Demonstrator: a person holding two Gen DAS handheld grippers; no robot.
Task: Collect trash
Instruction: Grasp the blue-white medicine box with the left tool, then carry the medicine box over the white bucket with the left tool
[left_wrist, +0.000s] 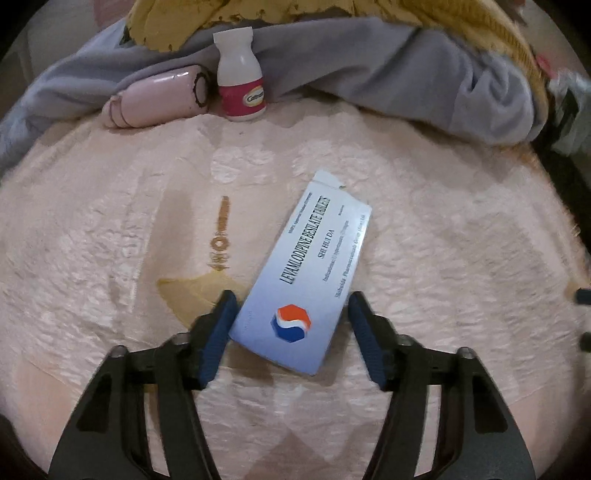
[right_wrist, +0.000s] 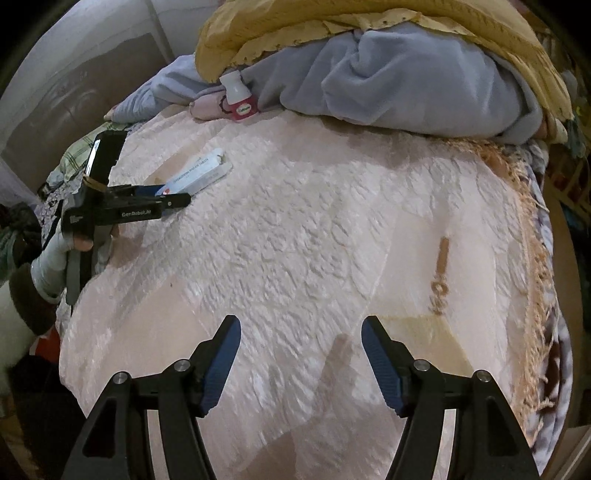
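- Tablet box, white-blue and flattened, lay on the pink bedspread between my left gripper's spread fingers; whether the left pad touched its edge, I could not tell.
- White pill bottle with a red label stood upright beyond the box, against the grey blanket, a pink case just beside it.
- My right gripper hung open over bare bedspread, well apart from the box.
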